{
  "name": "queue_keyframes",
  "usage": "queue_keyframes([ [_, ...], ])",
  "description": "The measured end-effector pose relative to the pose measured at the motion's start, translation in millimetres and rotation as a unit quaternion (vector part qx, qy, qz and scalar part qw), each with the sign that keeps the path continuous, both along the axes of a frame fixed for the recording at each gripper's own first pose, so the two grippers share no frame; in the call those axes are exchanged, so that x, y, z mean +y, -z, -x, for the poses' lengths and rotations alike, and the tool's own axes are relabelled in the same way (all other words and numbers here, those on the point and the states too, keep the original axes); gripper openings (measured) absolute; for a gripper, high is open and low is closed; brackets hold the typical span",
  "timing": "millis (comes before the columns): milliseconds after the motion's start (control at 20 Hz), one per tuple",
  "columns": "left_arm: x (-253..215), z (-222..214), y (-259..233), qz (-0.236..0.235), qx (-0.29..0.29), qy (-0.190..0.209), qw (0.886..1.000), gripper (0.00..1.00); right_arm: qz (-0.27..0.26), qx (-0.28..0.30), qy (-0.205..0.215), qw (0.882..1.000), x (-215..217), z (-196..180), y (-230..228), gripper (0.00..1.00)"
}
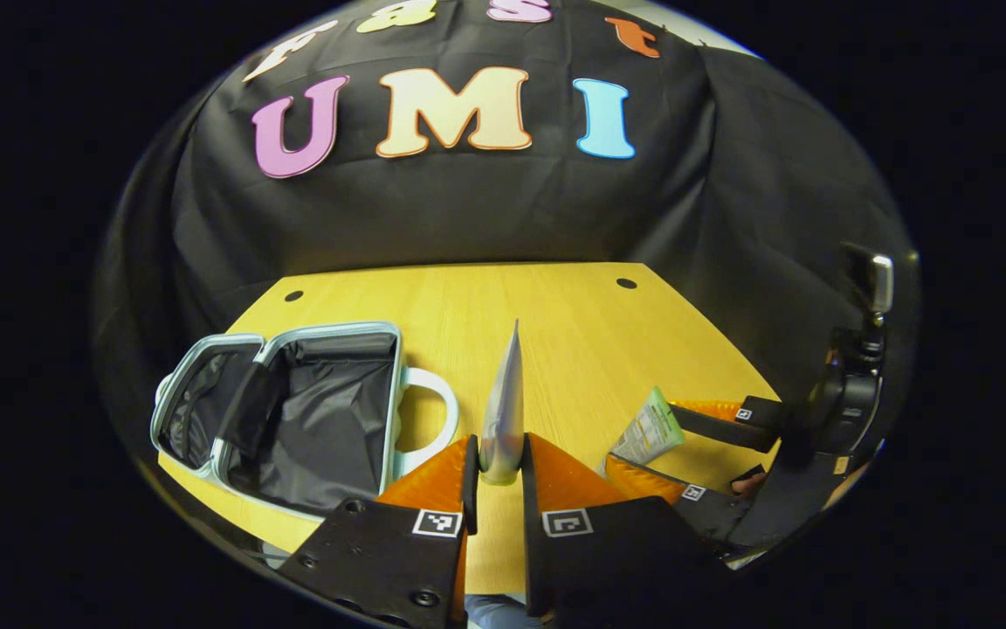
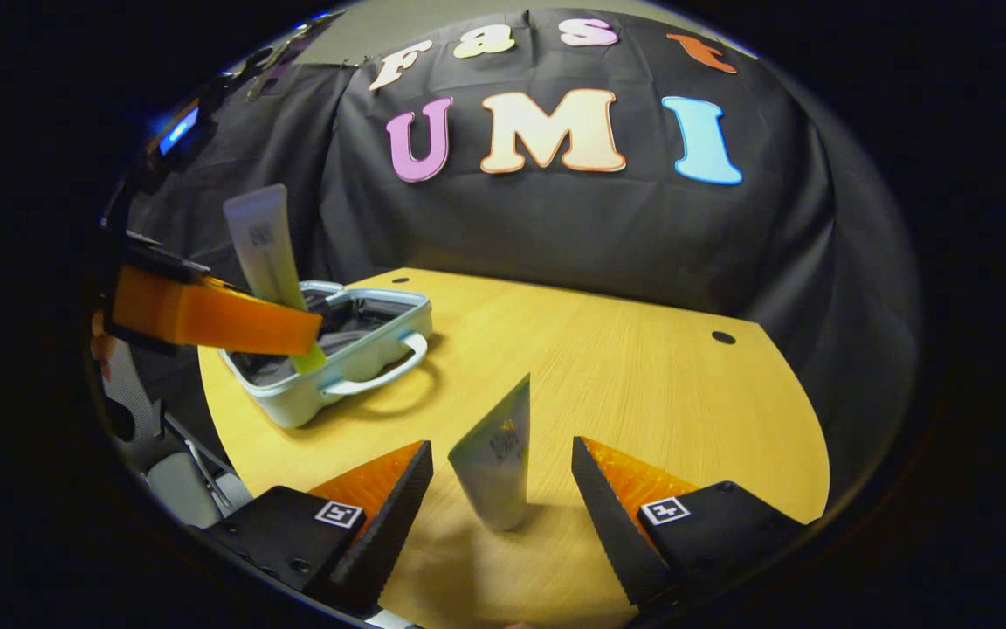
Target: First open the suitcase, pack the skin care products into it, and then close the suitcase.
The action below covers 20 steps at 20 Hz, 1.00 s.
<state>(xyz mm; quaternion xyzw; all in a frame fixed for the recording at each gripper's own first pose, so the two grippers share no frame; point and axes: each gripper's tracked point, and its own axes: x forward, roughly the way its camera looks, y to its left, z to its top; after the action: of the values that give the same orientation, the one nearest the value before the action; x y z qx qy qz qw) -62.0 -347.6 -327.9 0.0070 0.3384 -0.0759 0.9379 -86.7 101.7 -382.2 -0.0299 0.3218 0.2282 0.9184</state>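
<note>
Suitcase [image 1: 293,411] open on bench [image 1: 573,332], lining bare. Pale tube [image 1: 503,411] pinched upright in left gripper [image 1: 499,476], raised beside the case. Second tube [image 2: 494,463] standing on bench between spread fingers of right gripper [image 2: 499,489], ungrasped. Best: carry left tube over the cavity, lower flat, then release.

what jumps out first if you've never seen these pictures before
In the left gripper view, the left hand-held gripper is clamped on a pale tube raised above the wooden table, with the open suitcase lying at its left. In the right gripper view, the right hand-held gripper stands open around a second tube upright on the table.
</note>
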Motion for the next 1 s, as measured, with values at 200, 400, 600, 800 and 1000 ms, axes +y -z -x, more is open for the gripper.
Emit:
queue_keyframes([
  [200, 16.8, 16.6, 5.6, -0.006, 0.015, -0.025, 1.000, 0.19, 0.011, 0.028, -0.002, 1.000, 4.6, 3.7, 26.3, 0.96],
  [400, 34.4, 25.5, 11.1, -0.007, 0.033, -0.047, 0.998, 0.19, 0.030, 0.040, 0.007, 0.999, 0.4, 12.4, 37.9, 0.63],
  [600, 59.3, 25.2, 7.8, -0.011, 0.037, -0.068, 0.997, 0.19, 0.040, 0.047, 0.009, 0.998, 4.8, 10.3, 38.3, 0.42],
  [800, 92.5, 28.5, 8.6, -0.020, 0.051, -0.090, 0.994, 0.19, 0.014, 0.087, 0.019, 0.996, 14.0, 15.4, 24.2, 0.30],
  [1000, 130.9, 29.4, 16.4, -0.037, 0.078, -0.089, 0.992, 0.19, 0.001, 0.089, 0.025, 0.996, 33.0, 6.8, -10.8, 0.30],
])
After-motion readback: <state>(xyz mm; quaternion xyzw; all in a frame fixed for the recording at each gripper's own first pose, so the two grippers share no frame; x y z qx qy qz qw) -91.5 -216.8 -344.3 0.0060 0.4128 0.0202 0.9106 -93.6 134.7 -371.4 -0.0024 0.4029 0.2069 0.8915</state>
